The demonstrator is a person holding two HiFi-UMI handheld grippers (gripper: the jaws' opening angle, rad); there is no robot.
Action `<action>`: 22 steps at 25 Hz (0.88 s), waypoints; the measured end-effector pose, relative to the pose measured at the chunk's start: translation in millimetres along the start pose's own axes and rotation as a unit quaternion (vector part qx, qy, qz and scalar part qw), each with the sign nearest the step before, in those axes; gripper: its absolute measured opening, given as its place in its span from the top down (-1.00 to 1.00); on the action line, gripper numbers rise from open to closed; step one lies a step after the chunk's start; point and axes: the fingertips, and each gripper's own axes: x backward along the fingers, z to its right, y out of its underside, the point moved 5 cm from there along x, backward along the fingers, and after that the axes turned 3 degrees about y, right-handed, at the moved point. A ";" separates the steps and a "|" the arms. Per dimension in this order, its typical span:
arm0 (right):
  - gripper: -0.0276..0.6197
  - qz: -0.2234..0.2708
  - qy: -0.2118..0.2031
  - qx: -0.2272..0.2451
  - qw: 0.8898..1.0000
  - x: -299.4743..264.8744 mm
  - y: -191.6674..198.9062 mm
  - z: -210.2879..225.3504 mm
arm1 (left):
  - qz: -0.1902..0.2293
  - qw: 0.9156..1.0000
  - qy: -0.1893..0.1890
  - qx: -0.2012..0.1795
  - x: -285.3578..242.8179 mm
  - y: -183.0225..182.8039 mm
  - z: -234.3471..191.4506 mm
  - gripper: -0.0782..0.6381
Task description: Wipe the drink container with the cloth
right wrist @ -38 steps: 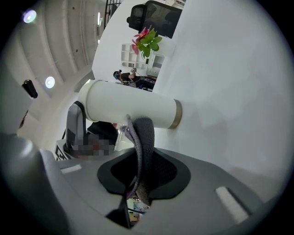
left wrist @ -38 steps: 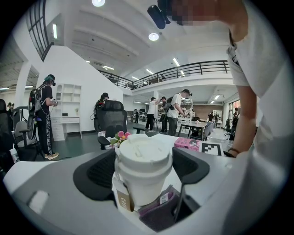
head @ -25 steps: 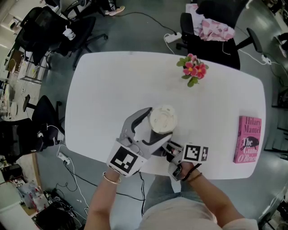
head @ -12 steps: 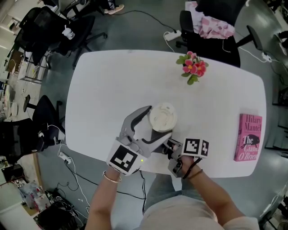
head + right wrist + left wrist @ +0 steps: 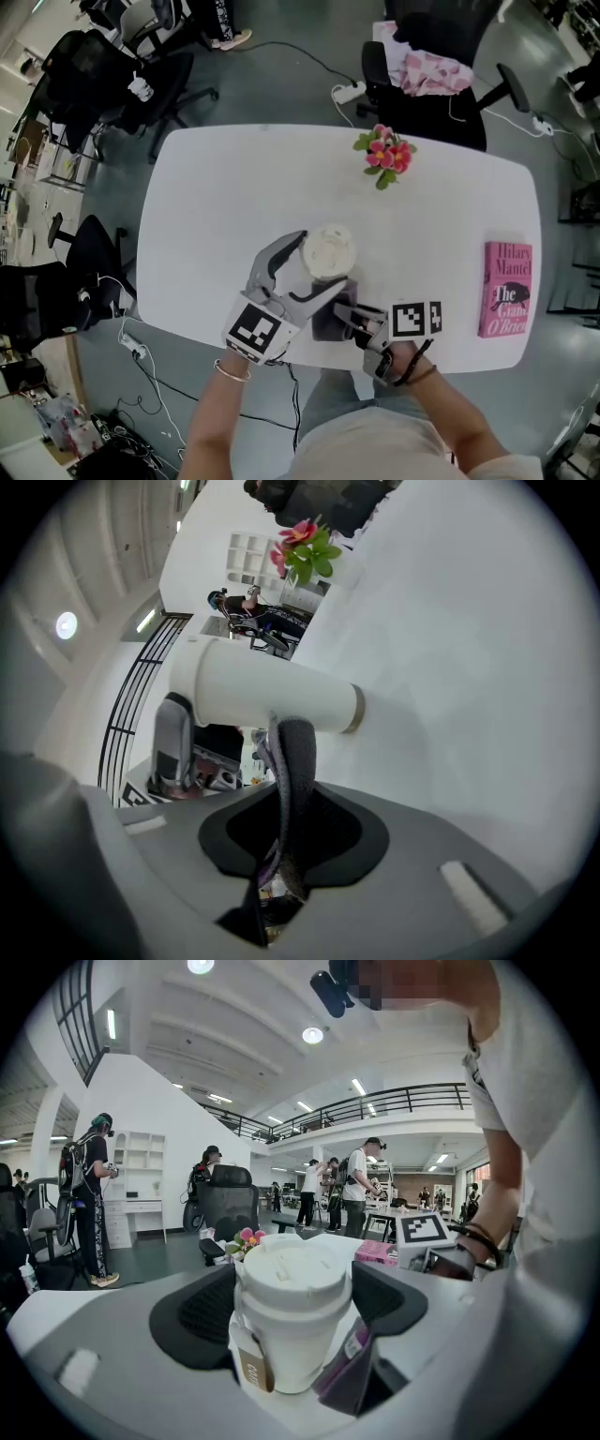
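Observation:
A white lidded drink cup point(image 5: 330, 251) stands near the front edge of the white table point(image 5: 225, 187). My left gripper point(image 5: 322, 262) is shut on the cup, one jaw on each side of it. In the left gripper view the cup point(image 5: 291, 1321) fills the space between the black pads point(image 5: 202, 1309), with a tag hanging at its front. My right gripper point(image 5: 342, 317) is shut on a dark grey cloth point(image 5: 326, 324) and holds it against the cup's near side. In the right gripper view the folded cloth point(image 5: 292, 789) sticks up between the jaws and touches the cup point(image 5: 272, 697).
A bunch of pink flowers point(image 5: 380, 155) lies at the table's far side and a pink book point(image 5: 508, 289) at its right end. Office chairs point(image 5: 417, 56) stand behind the table and to its left. Several people point(image 5: 356, 1180) stand in the room beyond.
My right gripper has risen a little along the cup's side with the cloth in it. The left gripper and the cup have stayed put.

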 end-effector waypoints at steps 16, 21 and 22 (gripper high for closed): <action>0.69 0.071 -0.010 0.032 0.997 75.4 -10.8 -37.8 | -0.002 1.000 0.003 -0.019 -0.4 1.0 -1.5 -0.30; 0.69 0.100 -0.009 -0.024 0.995 92.2 -13.2 -45.2 | -0.005 1.000 0.003 -0.017 -0.6 1.5 -1.3 -0.30; 0.69 0.106 -0.010 -0.033 0.994 94.5 -14.9 -46.6 | -0.006 1.000 0.002 -0.016 -0.6 1.8 -1.4 -0.30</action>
